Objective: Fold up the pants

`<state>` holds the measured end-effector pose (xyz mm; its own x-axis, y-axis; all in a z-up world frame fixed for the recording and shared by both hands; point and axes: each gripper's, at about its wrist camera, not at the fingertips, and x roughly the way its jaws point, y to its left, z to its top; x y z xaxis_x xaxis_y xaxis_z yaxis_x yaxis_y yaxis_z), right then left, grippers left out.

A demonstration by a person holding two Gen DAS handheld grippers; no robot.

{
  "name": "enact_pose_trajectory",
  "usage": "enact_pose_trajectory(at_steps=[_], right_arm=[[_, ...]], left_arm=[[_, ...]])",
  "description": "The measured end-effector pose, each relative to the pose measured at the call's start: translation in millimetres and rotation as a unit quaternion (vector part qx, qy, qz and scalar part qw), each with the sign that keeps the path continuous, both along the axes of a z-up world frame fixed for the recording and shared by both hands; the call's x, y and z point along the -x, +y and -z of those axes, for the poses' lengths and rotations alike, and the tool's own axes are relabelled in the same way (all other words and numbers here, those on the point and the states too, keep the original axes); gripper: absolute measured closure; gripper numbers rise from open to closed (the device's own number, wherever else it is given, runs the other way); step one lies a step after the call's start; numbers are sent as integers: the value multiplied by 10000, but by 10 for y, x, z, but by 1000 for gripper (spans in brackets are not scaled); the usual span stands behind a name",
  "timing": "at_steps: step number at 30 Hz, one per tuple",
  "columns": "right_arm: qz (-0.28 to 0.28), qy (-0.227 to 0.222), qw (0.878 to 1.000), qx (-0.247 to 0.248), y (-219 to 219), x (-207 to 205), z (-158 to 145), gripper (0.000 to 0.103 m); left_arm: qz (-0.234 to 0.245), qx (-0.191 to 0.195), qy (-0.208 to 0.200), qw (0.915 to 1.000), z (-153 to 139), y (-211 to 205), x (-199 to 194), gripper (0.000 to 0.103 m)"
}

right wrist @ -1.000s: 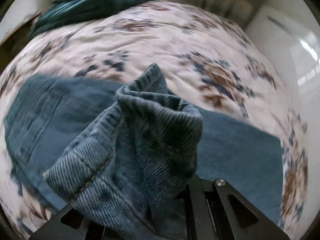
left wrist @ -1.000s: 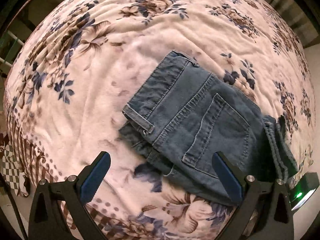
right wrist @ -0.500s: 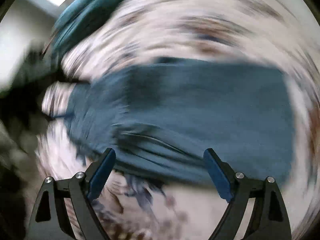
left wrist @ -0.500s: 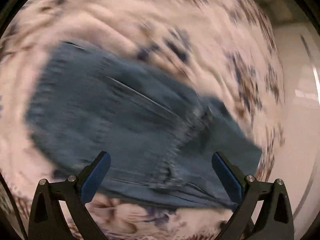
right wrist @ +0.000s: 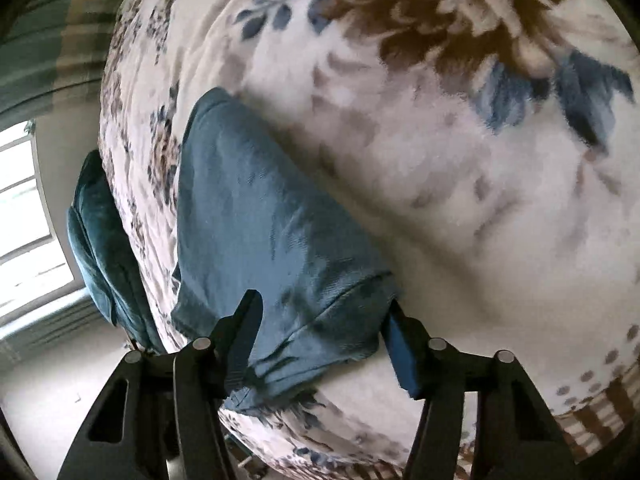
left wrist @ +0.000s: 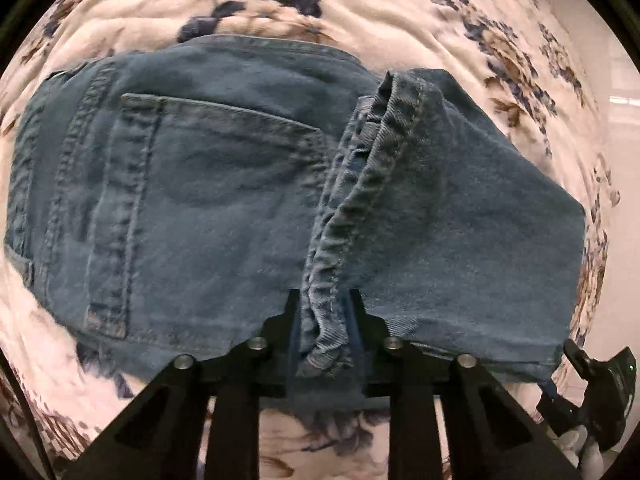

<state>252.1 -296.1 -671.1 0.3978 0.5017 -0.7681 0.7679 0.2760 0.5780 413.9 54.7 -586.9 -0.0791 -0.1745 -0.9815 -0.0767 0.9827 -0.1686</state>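
Material: blue denim pants (left wrist: 240,184) — thick, soft and limp. They should bend wherever unsupported, yet the hems and seams look bulky enough to hold a crease poorly.
Location: folded on the floral blanket (left wrist: 360,8), back pocket (left wrist: 208,200) up, the turned-over leg hems (left wrist: 360,184) lying just beside the pocket.
Weight and slip: judged moderately heavy for cloth; the weave is rough, so slipping from the pads is unlikely.
Left gripper (left wrist: 326,332): jaws have just been closing and now pinch the stacked hems at the near edge of the pants.
Right gripper (right wrist: 320,328): jaws have just been closing; they straddle the folded end of the pants (right wrist: 256,216), the left finger seems to touch cloth, the right pad (right wrist: 402,354) stands just beside it — not yet a grip.
Hold points: hem stack and folded edge, taking all layers.
Containers: none in view. A teal cushion (right wrist: 100,240) lies beyond the pants at the blanket's far edge.
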Motion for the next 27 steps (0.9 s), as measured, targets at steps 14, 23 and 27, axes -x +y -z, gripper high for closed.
enact_pose_trajectory(at_steps=[14,23,27], right_arm=[[-1274,592,9853,977,-163,-24,-307,60],[-2363,-415,9580,1572,426,-783,-518,86],[-3014,48,9462,1176,651,-787,-97,95]], left_arm=[[-566,293,-70,9979,-421,330,145,77],[191,886,-81,9959,-154,-494,-79,43],[653,555,311,9958,136,-575,145,43]])
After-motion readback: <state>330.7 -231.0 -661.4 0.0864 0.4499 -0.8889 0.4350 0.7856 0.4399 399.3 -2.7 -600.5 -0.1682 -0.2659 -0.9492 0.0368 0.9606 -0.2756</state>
